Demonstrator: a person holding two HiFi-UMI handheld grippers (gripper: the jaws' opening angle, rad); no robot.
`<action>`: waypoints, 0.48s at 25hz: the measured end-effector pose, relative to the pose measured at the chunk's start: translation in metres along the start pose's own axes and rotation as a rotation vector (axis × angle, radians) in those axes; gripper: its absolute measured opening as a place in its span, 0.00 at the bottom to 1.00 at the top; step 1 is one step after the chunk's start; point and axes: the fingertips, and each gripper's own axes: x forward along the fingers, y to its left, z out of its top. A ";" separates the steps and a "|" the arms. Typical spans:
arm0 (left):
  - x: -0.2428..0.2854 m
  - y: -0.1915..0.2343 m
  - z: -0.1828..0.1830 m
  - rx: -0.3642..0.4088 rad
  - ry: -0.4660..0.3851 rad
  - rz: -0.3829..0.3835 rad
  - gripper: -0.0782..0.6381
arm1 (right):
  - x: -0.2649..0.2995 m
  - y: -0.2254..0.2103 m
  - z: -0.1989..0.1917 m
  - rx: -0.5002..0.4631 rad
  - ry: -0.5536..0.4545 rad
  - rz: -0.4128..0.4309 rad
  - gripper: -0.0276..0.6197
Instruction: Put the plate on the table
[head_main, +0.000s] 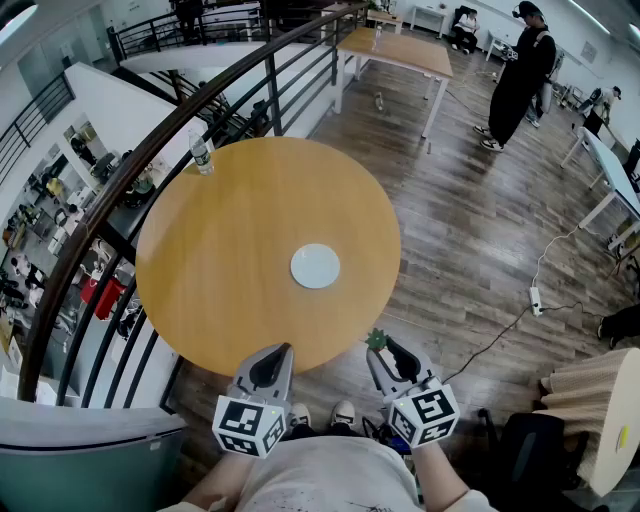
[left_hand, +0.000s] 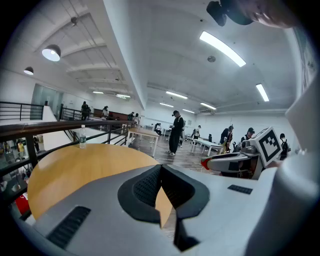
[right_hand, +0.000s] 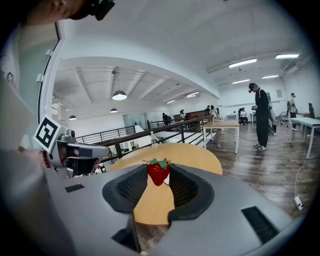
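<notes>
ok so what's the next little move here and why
Probably reach the right tongs forward over the table toward the plate. The plate already lies flat near the table's middle, and those tongs grip a strawberry back at the near edge, so the plate looks like its likely spot.

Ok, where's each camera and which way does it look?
Head view: on the person's head, looking steeply down at the table, plate, left gripper and right gripper.
Left gripper view: on the left gripper, looking along its shut, empty jaws across the table.
Right gripper view: on the right gripper, along jaws clamping a strawberry.
Shared: both gripper views show the bottle.
</notes>
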 end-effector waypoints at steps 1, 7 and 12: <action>0.000 0.001 0.000 -0.001 0.002 0.000 0.14 | 0.001 0.001 0.001 0.000 -0.001 -0.001 0.27; -0.003 0.008 -0.005 -0.006 0.010 0.004 0.14 | 0.008 0.005 -0.001 0.000 -0.001 0.004 0.27; -0.003 0.010 -0.005 -0.008 0.018 0.010 0.14 | 0.010 0.005 -0.001 0.004 0.003 0.007 0.27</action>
